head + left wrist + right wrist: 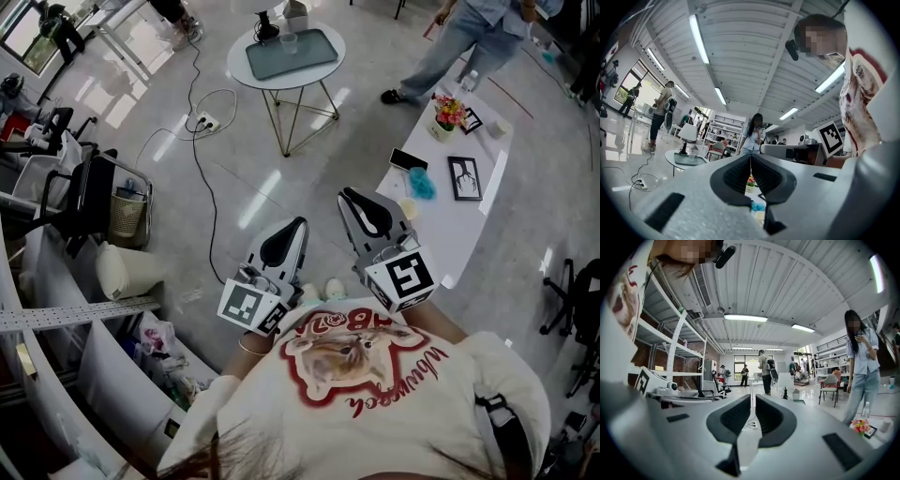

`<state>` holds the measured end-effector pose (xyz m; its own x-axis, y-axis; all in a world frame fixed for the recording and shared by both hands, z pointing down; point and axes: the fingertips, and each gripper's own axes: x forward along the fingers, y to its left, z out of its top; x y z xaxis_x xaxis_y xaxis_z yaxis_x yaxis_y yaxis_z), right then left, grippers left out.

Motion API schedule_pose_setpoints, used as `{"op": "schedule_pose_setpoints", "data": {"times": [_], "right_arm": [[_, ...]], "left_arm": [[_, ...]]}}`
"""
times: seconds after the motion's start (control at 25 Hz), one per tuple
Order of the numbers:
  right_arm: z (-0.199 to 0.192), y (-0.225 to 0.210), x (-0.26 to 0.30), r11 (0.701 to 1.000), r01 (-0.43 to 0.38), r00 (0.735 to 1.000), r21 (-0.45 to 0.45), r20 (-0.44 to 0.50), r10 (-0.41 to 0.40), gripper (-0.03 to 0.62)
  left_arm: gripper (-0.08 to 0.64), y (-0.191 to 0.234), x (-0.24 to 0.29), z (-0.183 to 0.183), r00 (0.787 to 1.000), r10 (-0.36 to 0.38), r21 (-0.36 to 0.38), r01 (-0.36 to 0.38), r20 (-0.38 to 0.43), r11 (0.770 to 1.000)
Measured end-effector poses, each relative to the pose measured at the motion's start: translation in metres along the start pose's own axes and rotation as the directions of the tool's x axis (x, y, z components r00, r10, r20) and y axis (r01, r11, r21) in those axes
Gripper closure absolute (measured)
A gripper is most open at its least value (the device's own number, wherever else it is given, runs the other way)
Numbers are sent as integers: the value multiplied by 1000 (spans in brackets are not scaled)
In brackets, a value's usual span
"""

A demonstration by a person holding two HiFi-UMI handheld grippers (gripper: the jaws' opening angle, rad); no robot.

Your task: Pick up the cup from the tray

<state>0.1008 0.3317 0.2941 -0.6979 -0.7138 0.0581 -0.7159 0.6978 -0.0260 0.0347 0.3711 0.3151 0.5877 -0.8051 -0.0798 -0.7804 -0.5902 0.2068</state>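
- Left gripper (751, 158): jaws pressed together into a thin seam, nothing clamped between them.
- Right gripper (752, 399): jaws closed as well, pads all but touching, empty.
- Both held close to the chest, side by side, tips pointing away from the body, well apart from the task's things.
- Clear cup (288, 41): upright on the grey tray (314, 52), near the tray's far edge, untouched.
- Tray flat on a small round white table (281, 84) with gold wire legs, far across the floor from the grippers.
- Small dark object (267, 26) on the same table, just beside the tray's far left corner; too small to identify.
- Long white table (450, 234) to the right of the grippers, carrying a flower pot (448, 112), a picture frame (464, 178), a blue fluffy item (422, 185) and a phone (408, 159).
- Person in jeans (464, 42) standing near the far end of that long table.
- Power strip (204, 120) on the floor left of the round table, cables trailing from it.
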Motion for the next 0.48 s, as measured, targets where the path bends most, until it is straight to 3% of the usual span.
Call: {"op": "schedule_pose_setpoints", "data": {"times": [0.48], "right_arm": [[-10,-3,-3,998,-60,998,2,-15,60,543]], "left_arm": [[545,-9,-1,-13,998,57,-20,-57,-6,998]]}}
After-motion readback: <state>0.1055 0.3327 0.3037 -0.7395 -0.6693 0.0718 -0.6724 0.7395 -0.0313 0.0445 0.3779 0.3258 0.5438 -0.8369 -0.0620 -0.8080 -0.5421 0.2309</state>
